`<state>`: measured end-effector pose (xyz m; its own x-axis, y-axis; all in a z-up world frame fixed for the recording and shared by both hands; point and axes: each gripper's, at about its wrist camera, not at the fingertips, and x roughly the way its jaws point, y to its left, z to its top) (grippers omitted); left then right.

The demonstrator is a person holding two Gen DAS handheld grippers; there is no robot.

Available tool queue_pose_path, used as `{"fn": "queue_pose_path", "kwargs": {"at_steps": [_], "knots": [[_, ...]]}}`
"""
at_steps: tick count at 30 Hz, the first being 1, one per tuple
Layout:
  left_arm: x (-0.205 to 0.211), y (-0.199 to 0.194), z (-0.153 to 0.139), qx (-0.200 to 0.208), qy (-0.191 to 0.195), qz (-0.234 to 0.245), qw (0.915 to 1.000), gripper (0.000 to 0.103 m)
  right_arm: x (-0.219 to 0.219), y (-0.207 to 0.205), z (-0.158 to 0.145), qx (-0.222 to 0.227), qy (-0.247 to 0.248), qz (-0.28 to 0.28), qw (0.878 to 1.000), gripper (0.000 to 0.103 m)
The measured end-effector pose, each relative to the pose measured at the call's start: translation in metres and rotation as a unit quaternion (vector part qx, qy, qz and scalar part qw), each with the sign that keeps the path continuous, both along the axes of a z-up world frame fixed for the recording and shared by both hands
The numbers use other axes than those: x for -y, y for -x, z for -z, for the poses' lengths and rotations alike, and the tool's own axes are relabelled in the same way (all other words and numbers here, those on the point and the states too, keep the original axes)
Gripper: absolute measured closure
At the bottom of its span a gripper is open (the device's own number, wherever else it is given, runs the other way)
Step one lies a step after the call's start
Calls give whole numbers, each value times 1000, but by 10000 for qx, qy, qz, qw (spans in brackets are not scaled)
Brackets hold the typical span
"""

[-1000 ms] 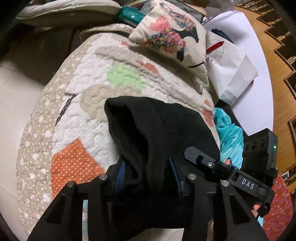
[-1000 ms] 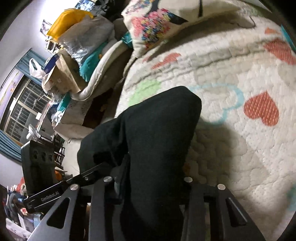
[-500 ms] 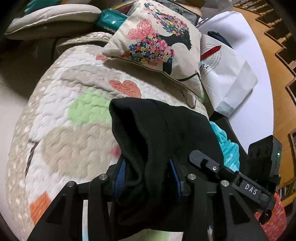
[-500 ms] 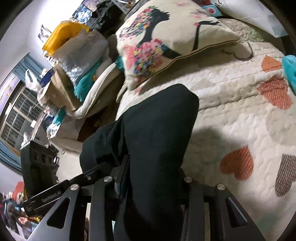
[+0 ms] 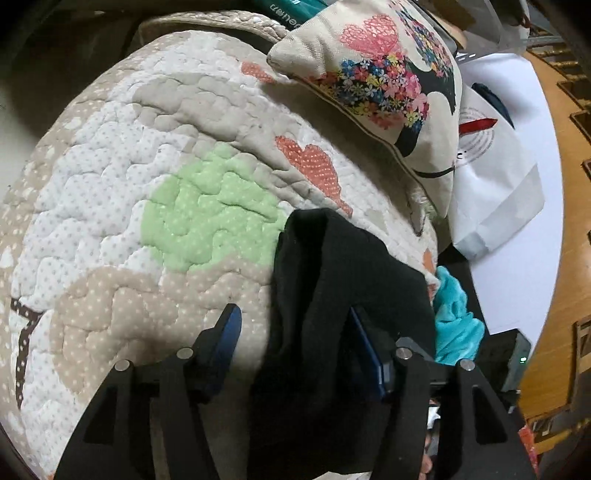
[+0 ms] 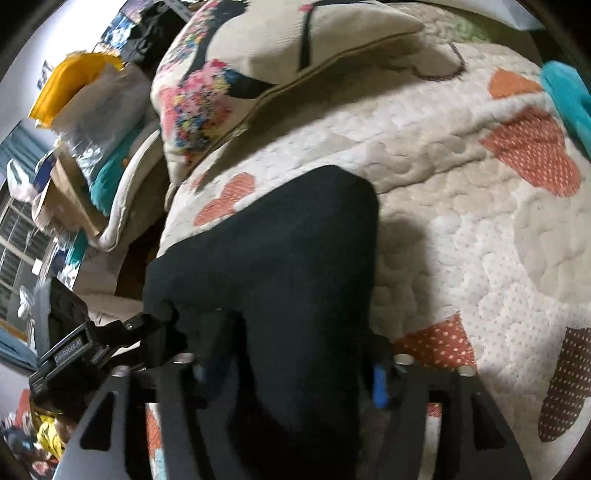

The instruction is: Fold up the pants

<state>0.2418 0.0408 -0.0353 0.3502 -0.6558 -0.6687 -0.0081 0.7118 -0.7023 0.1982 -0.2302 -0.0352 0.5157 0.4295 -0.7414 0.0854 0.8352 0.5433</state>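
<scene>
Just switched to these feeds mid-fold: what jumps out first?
The black pants fill the lower centre of both wrist views, bunched between each gripper's opening jaws and lying on the heart-patterned quilt. In the left gripper, one blue pad stands clear of the cloth. Behind lies a flower-print cushion.

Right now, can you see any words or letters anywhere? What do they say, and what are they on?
"GenRobot.AI": on the side of the left gripper, seen from the right wrist.
White letters on a teal packet behind the flowered cushion: cut off and upside down, not readable.
Print around the red mark on the white bag: too small to read.
</scene>
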Motion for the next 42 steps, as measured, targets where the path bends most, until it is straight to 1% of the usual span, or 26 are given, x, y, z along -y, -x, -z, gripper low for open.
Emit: {"fn": "queue_pose_path", "kwargs": {"at_steps": [2,5,7,10,12,14,15,16,17,19,20,21,23,25,26,28,30,33,36,37,38,40,42], "knots": [[0,0,-1,18,21,49,10000,44,4,2,1,-10,-23,50,10000,23],[-2,1,-2,-17,131,41,9999,43,11,7,0,-4,-83,164,9998,22],[-7,5,-8,7,154,-2,9999,43,14,14,-5,24,-26,273,9996,22],[-13,18,-26,265,-111,-35,9996,43,16,33,-20,87,31,380,9992,22],[-16,33,-40,533,-492,-80,9973,43,16,49,-31,101,79,418,9990,22],[-17,54,-57,887,-1050,-166,9904,43,14,65,-41,156,127,395,9990,22],[-18,62,-62,1008,-1267,-202,9866,43,12,75,-47,204,196,387,9989,22],[-19,74,-67,1140,-1514,-241,9816,43,9,84,-52,261,270,363,9986,22],[-19,91,-72,1297,-1849,-298,9737,43,5,93,-58,328,345,322,9984,22],[-21,115,-77,1462,-2348,-412,9601,43,-3,112,-67,488,560,212,9970,22],[-21,127,-79,1517,-2583,-473,9529,42,-7,121,-71,566,680,165,9959,22],[-21,138,-82,1535,-2745,-524,9478,42,-11,130,-74,643,784,121,9948,22],[-20,156,-87,1506,-2915,-569,9429,42,-16,143,-79,752,860,87,9934,22],[-16,170,-96,1443,-3005,-564,9411,42,-18,151,-81,816,808,114,9933,22],[-12,177,-104,1464,-3065,-554,9389,42,-17,155,-82,825,749,133,9937,22],[0,181,-117,1542,-3194,-510,9336,42,-12,161,-83,808,607,154,9948,22],[9,183,-130,1613,-3292,-500,9291,42,-4,166,-87,806,576,203,9949,22],[18,184,-144,1623,-3373,-636,9251,40,5,169,-95,898,532,343,9939,22],[23,189,-143,1526,-3521,-865,9194,39,10,174,-103,1100,417,553,9915,22],[26,191,-140,1468,-3611,-909,9164,39,12,175,-106,1159,380,630,9905,22],[29,195,-136,1393,-3751,-970,9113,39,15,176,-107,1176,357,723,9898,22],[32,200,-129,1256,-3911,-1069,9055,39,24,176,-108,1123,165,931,9892,22],[34,208,-126,1058,-3911,-1129,9072,39,37,178,-106,1038,-200,1094,9884,22]]}}
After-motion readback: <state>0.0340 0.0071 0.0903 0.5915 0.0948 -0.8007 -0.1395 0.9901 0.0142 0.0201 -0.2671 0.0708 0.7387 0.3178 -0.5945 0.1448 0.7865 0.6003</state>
